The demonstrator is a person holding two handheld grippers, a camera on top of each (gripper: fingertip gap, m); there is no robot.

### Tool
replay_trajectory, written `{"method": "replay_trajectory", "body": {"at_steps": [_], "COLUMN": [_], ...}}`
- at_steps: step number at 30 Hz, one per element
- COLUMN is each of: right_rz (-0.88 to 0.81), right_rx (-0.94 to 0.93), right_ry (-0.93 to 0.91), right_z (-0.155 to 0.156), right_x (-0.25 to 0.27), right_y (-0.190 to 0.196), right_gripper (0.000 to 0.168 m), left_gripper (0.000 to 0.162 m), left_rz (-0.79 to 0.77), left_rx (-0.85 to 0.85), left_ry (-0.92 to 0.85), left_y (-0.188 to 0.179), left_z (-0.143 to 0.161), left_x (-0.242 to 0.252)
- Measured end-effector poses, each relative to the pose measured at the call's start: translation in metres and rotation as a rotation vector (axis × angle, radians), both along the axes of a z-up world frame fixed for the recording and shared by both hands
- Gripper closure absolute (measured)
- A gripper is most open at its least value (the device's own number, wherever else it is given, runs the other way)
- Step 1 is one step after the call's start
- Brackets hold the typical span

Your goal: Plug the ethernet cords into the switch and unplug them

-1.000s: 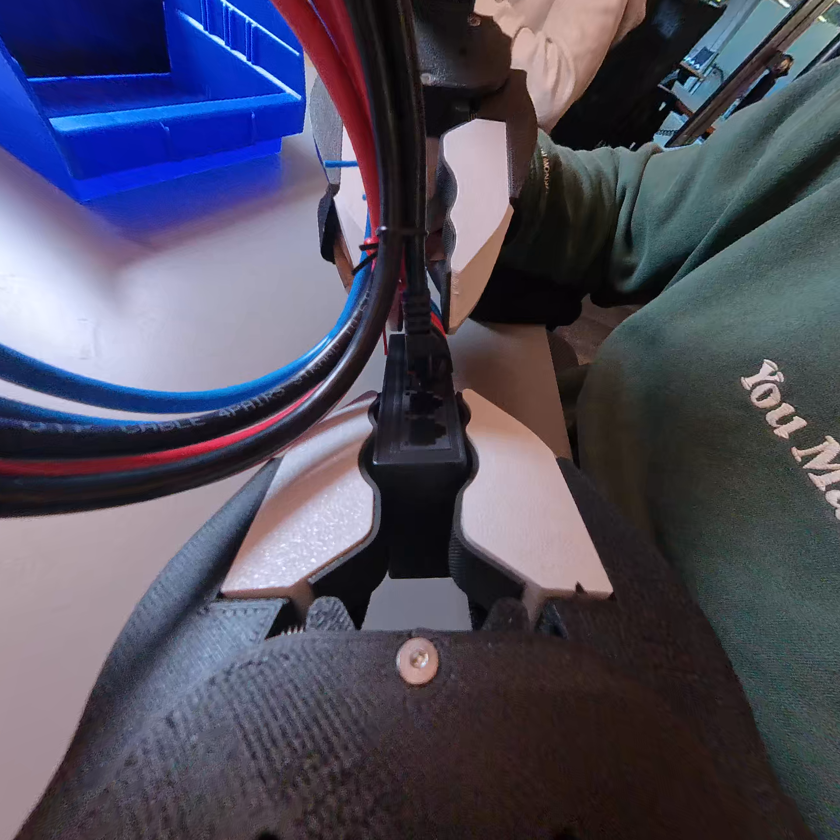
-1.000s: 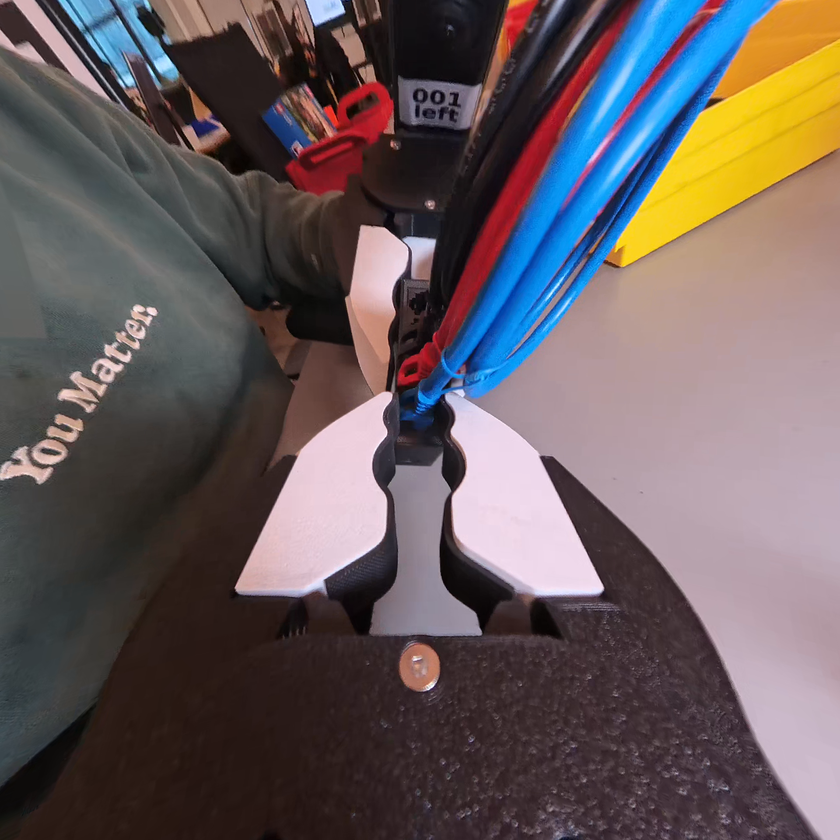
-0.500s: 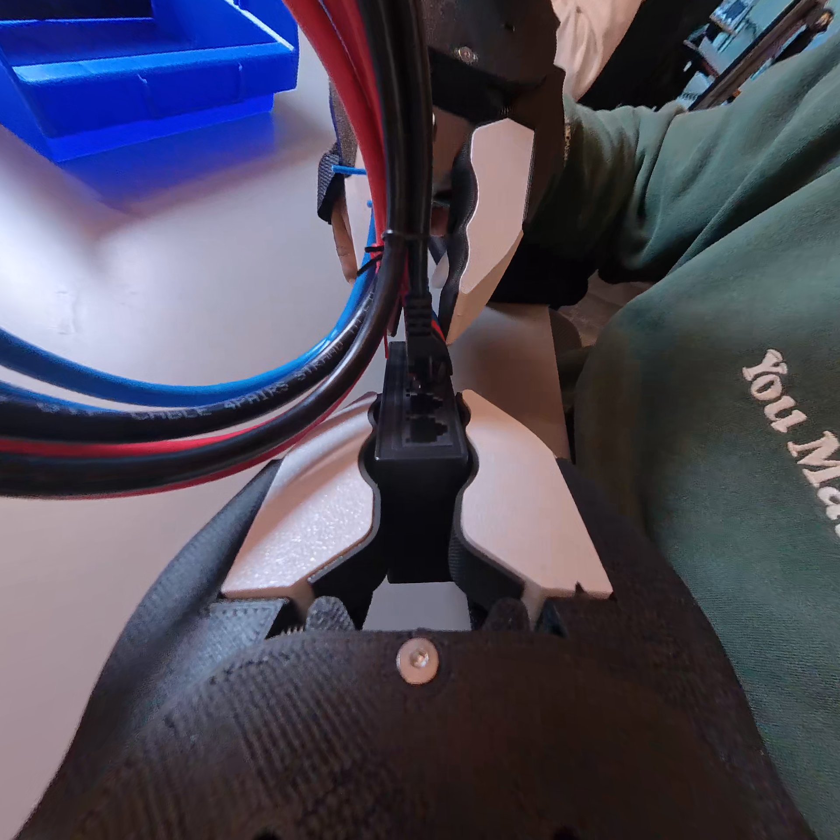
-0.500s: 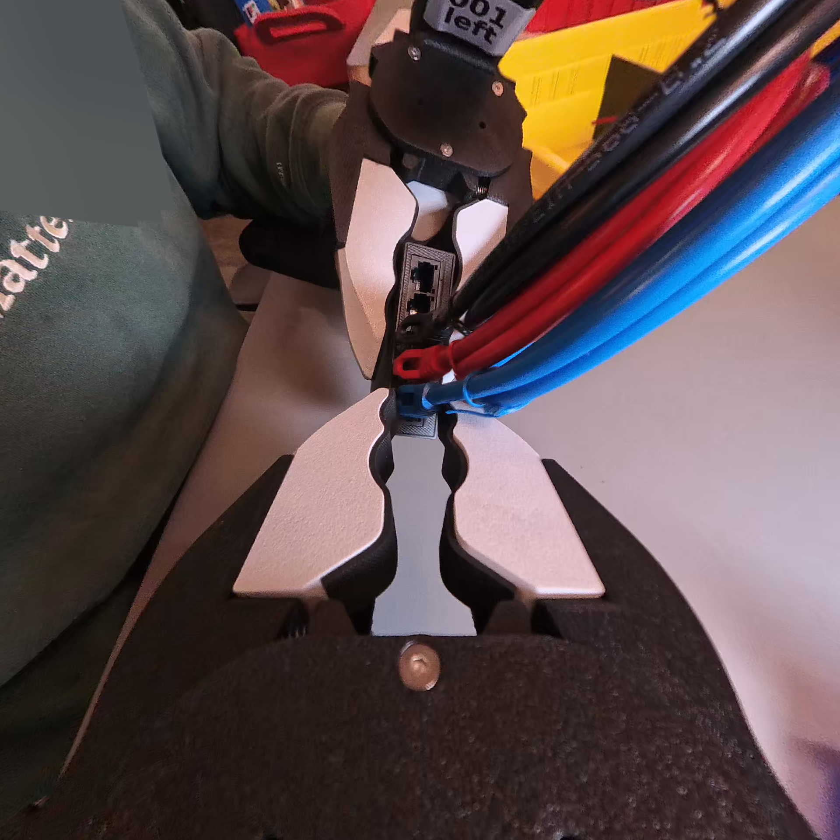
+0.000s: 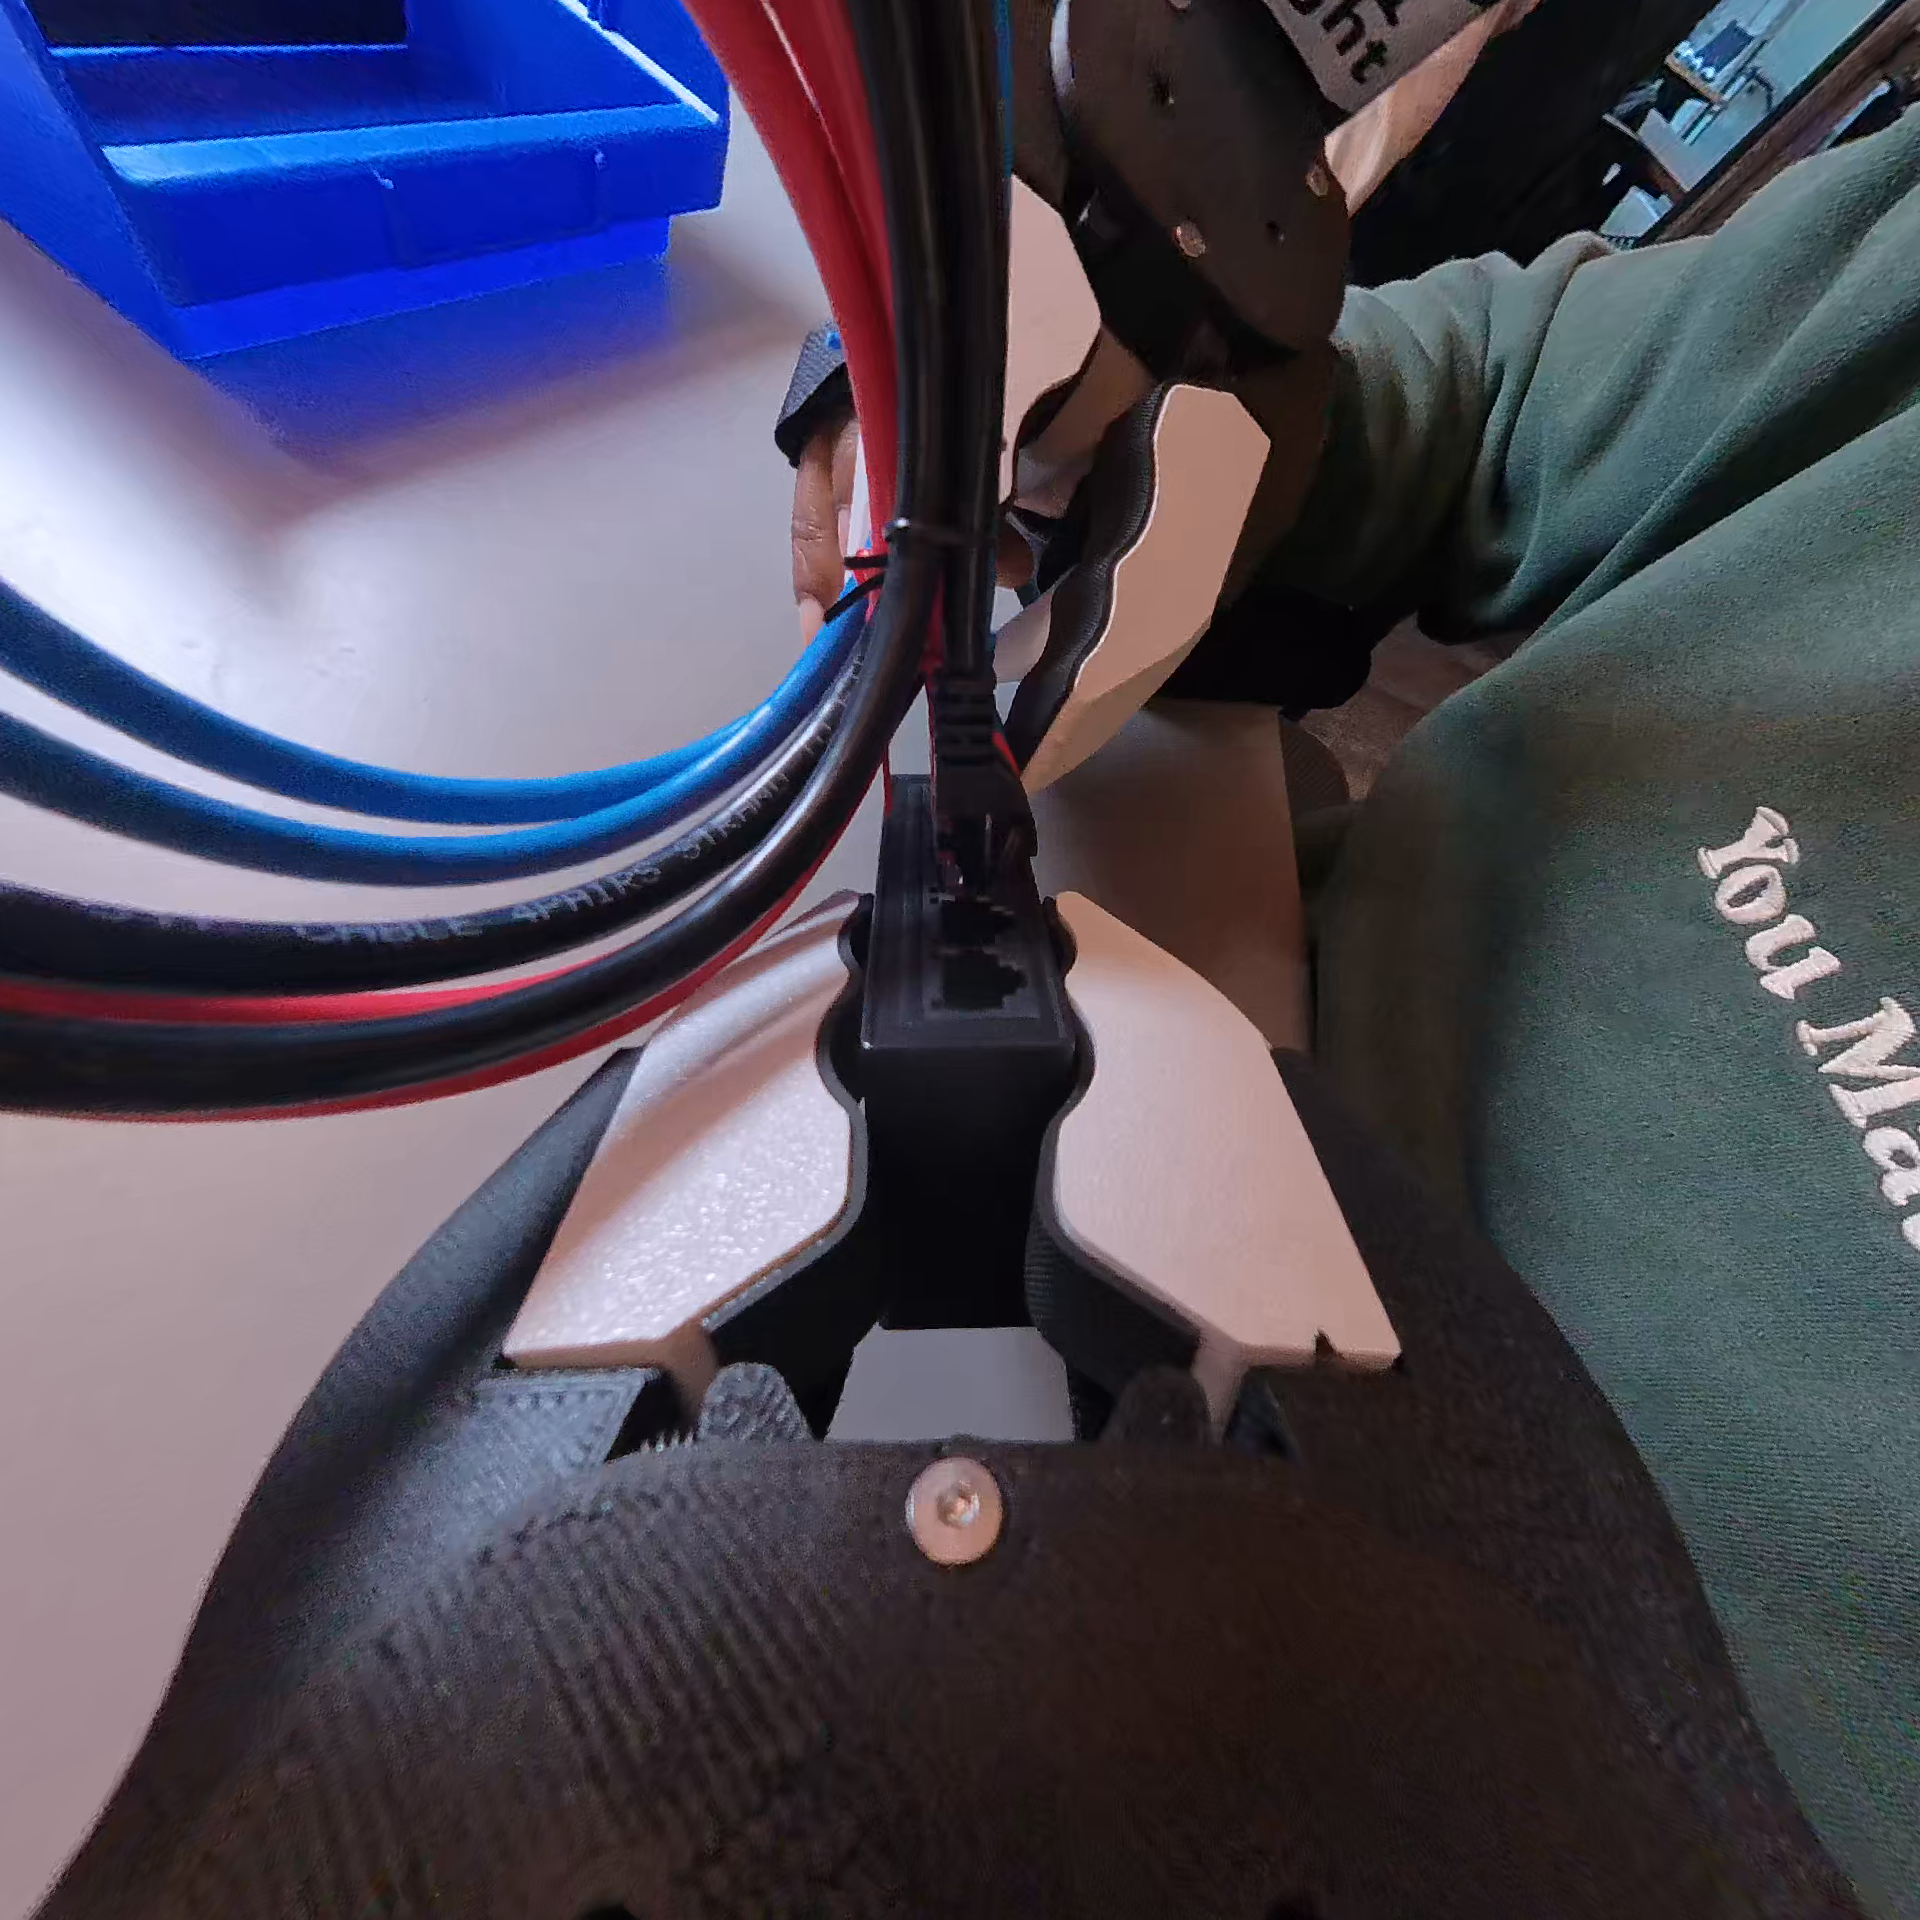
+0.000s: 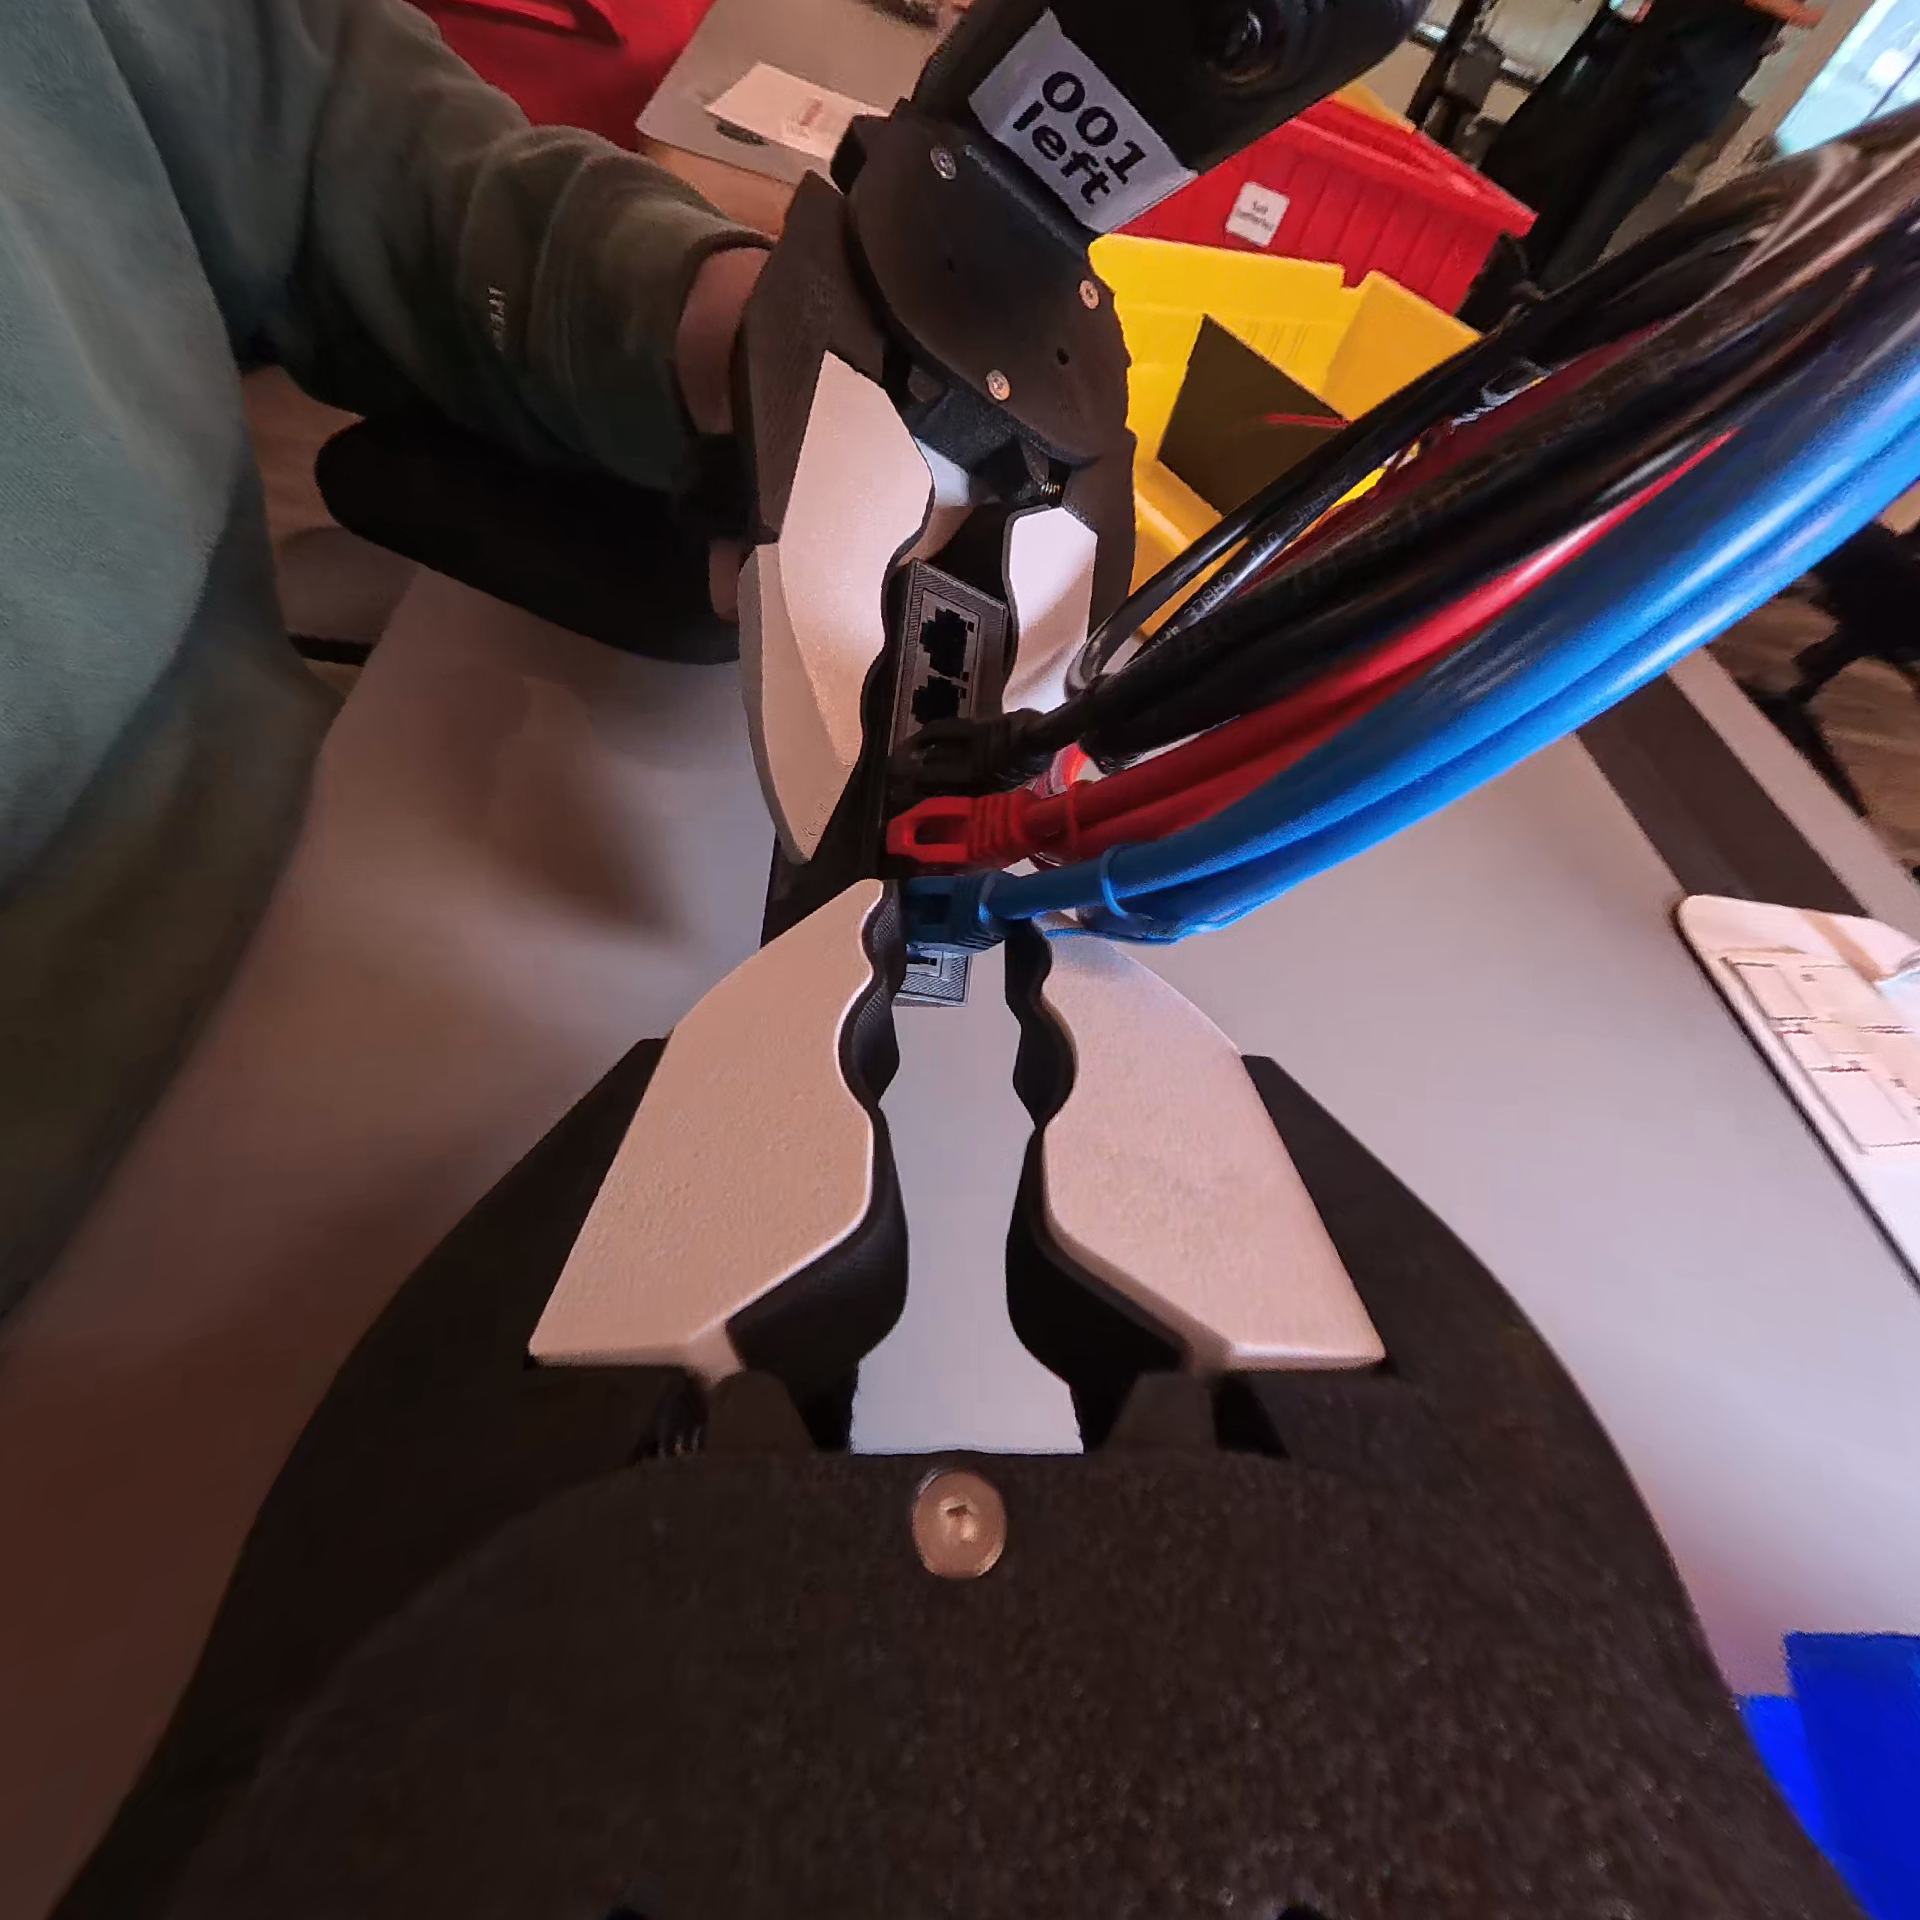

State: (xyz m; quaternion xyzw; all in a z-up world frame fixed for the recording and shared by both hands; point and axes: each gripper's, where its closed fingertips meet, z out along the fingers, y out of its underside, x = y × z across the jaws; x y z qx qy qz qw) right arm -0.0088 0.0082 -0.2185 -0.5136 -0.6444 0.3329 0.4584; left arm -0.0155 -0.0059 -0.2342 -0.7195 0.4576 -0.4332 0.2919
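Between the two white fingers of the left gripper (image 5: 961,966) sits the black switch (image 5: 961,997), clamped by its near end with its row of ports facing up. Black cords (image 5: 940,343), red cords (image 6: 1174,800) and blue cords (image 6: 1351,831) are plugged into its far ports, while the two nearest ports stand bare. At the switch's far end, the right gripper (image 6: 940,940) has its jaws narrowly parted around the blue plug (image 6: 940,914); whether they press on it cannot be told. To the far left on the table (image 5: 416,582) stands a blue bin (image 5: 343,177).
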Motion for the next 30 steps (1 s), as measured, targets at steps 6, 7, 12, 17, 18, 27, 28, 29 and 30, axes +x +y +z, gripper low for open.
{"method": "replay_trajectory", "body": {"at_steps": [6,7,12,17,18,27,28,29,30], "right_rz": [-0.034,-0.034,-0.005,0.027,0.032,0.150,0.138,0.135,0.134], "right_rx": [0.040,0.024,-0.159,-0.385,-0.411,-0.537,-0.502,-0.470,-0.446], "right_ry": [0.041,0.050,0.098,0.121,0.122,0.053,0.029,0.004,-0.004], "right_z": [0.009,0.011,0.018,0.021,0.020,0.009,0.007,0.005,0.005], "right_x": [0.001,0.001,0.001,0.000,0.000,0.002,0.002,0.002,0.002], "right_y": [0.002,0.002,0.001,0.001,0.002,-0.005,-0.004,-0.005,-0.007], "right_gripper": [0.150,0.150,0.152,0.154,0.154,0.149,0.147,0.146,0.147], "left_gripper": [0.132,0.132,0.132,0.130,0.129,0.132,0.132,0.132,0.132], "left_rz": [0.014,0.012,0.007,-0.009,-0.009,-0.046,-0.045,-0.048,-0.056], "left_rx": [0.024,0.020,0.011,0.026,0.046,-0.024,-0.018,-0.016,-0.017], "left_ry": [-0.023,-0.027,-0.044,0.029,0.047,-0.030,-0.025,-0.026,-0.024], "left_y": [0.003,0.002,0.001,-0.002,-0.001,-0.005,-0.004,-0.005,-0.006], "left_z": [0.004,0.005,0.008,-0.005,-0.005,0.006,0.006,0.006,0.006], "left_x": [0.000,0.000,0.002,0.003,0.002,-0.001,-0.002,-0.001,-0.001]}}
